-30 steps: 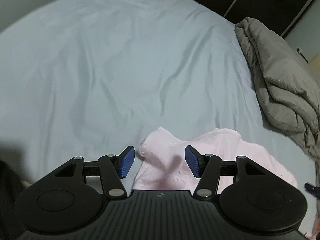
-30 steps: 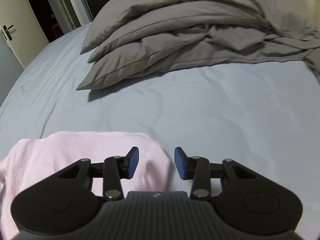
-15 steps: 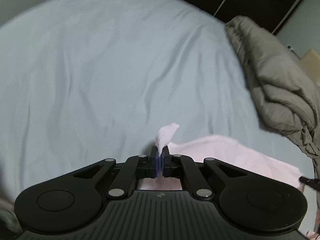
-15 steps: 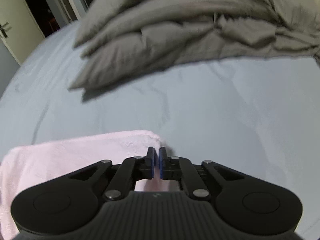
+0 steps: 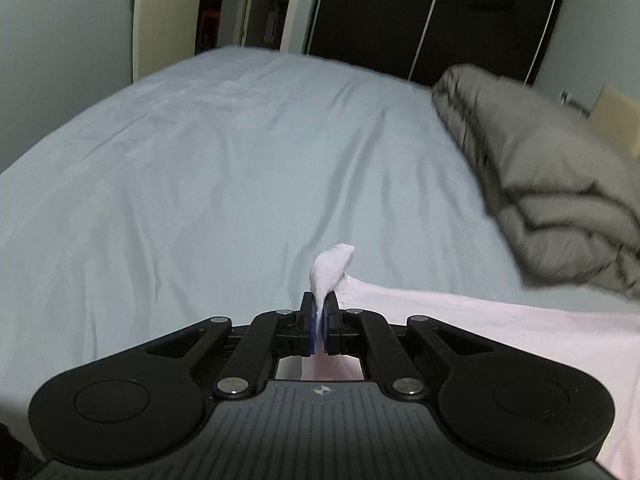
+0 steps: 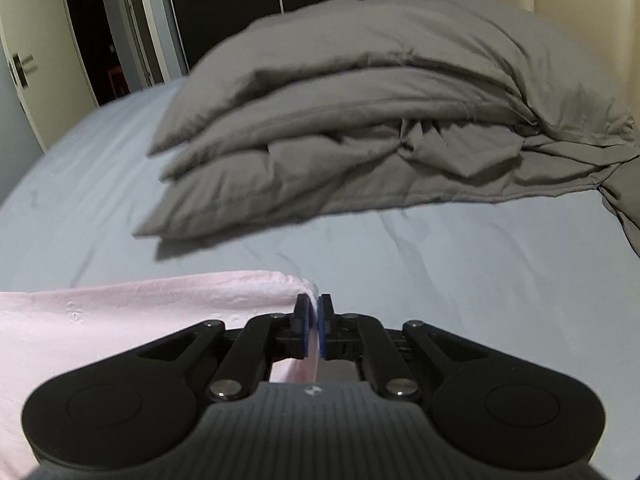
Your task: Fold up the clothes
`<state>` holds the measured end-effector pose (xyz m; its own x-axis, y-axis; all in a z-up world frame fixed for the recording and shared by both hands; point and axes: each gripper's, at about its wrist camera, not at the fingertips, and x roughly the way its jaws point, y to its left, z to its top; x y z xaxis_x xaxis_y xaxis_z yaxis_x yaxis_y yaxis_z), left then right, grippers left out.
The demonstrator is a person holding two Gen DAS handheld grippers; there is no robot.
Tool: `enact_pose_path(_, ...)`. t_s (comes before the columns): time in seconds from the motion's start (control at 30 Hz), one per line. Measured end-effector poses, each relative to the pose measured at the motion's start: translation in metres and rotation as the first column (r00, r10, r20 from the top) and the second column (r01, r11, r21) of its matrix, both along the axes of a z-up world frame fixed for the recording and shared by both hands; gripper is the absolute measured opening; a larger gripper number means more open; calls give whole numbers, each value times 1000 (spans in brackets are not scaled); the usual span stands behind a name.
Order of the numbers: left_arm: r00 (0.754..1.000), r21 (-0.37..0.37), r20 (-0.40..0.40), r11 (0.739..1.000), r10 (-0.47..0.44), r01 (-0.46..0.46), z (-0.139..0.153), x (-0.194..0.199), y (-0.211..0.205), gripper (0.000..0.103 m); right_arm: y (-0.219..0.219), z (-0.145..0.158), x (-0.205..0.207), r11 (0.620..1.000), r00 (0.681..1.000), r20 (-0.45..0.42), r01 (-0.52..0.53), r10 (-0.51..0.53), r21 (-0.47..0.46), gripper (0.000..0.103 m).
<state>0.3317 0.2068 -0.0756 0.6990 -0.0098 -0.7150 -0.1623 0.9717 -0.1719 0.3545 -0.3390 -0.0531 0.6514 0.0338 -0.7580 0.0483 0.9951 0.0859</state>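
Note:
A pale pink garment (image 5: 500,320) lies on the light blue bed sheet (image 5: 224,184). My left gripper (image 5: 319,310) is shut on one corner of it, and a small tuft of cloth sticks up past the blue pads. From there the cloth stretches away to the right, lifted off the sheet. In the right wrist view the pink garment (image 6: 132,320) spreads to the left, and my right gripper (image 6: 314,312) is shut on its other corner, the hem pulled taut along the top edge.
A folded grey duvet (image 6: 360,120) is piled on the bed ahead of the right gripper and shows at the right as the grey duvet (image 5: 540,184) in the left wrist view. Dark wardrobe doors (image 5: 432,12) and an open doorway (image 5: 224,4) stand beyond the bed.
Both grippers went from open over the garment's corners to shut on them. Both have since risen and tilted up, lifting the pink edge off the sheet.

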Motion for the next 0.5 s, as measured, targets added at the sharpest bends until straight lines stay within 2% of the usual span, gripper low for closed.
enact_pose_path(0.03, 1000, 19, -18, 1000, -2, 2, -6, 3, -3, 3, 1, -7, 2, 1000, 1000, -14, -5, 5, -9, 7)
enact_pose_path(0.1, 999, 52, -45, 999, 6, -4, -13, 4, -5, 15, 3, -18, 5, 999, 999, -35, 2, -4, -38, 12)
enact_pose_path(0.13, 998, 68, -57, 998, 12, -8, -16, 4, -5, 25, 4, -23, 6, 999, 999, -46, 11, -14, -53, 16)
enact_pose_path(0.17, 998, 80, -62, 997, 18, -13, -18, 4, -5, 37, 3, -25, 6, 998, 998, -51, 22, -26, -63, 35)
enact_pose_path(0.2, 998, 87, -60, 996, 22, -16, -16, 1, -4, 44, 1, -26, 5, 997, 998, -48, 34, -38, -67, 49)
enact_pose_path(0.23, 998, 91, -55, 996, 22, -17, -14, -1, -3, 52, -1, -25, 3, 997, 998, -41, 40, -42, -69, 49)
enact_pose_path(0.3, 999, 98, -49, 995, 22, -17, -10, -6, -1, 52, -6, -23, -1, 997, 998, -46, 35, -38, -70, 49)
enact_pose_path(0.5, 995, 79, -98, 997, -17, 25, 8, -34, 0, 52, -20, -8, -38, 999, 994, -95, 51, -52, -18, 47)
